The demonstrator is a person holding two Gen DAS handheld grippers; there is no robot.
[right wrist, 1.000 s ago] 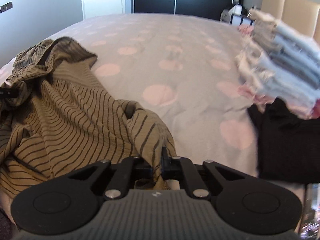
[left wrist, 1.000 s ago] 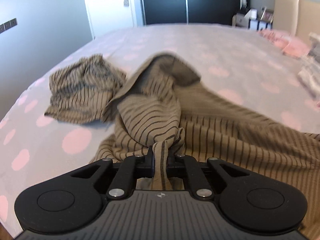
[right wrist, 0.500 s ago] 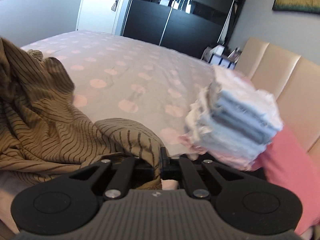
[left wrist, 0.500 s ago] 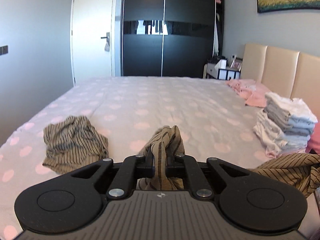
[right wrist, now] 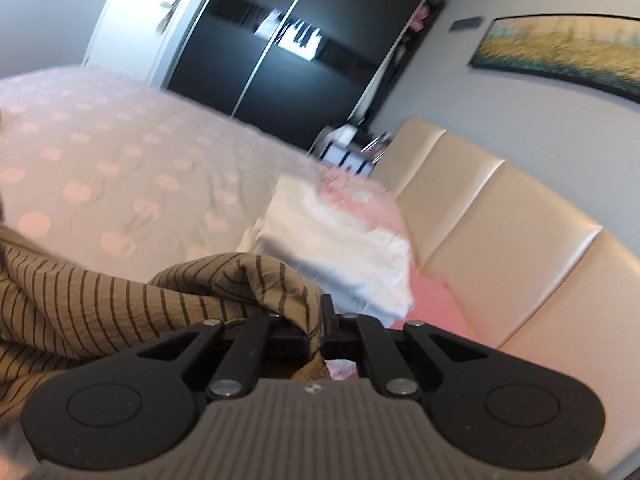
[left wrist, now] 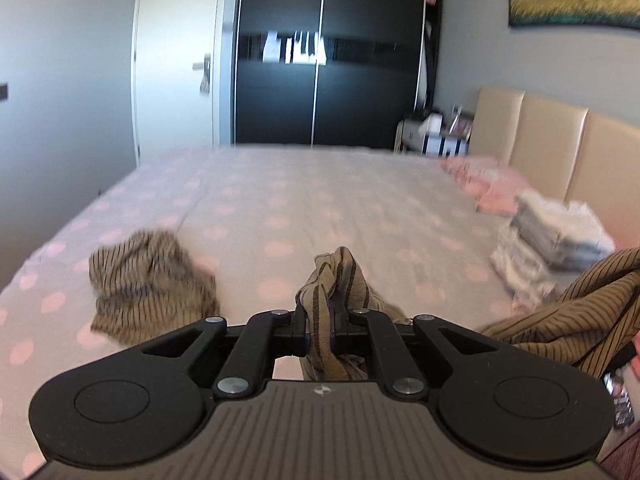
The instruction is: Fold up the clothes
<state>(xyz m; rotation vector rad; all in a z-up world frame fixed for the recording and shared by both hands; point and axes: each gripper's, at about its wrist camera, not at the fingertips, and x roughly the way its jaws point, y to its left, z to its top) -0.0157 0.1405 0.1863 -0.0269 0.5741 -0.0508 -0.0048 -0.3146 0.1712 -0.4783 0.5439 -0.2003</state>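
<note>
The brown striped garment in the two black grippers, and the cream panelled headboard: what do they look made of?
The brown striped garment looks like thin, soft woven or knit cloth, matte: it bunches and drapes in folds. The cream panelled headboard looks like padded leather or vinyl: smooth panels with a soft sheen and stitched seams. Which of the two I cannot tell.

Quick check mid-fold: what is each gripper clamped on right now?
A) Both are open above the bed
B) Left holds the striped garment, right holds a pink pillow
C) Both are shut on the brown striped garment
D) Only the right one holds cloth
C: the left gripper has a bunch of the brown striped garment pinched between its fingers, and the right gripper is likewise shut on a fold of the same striped cloth.
</note>
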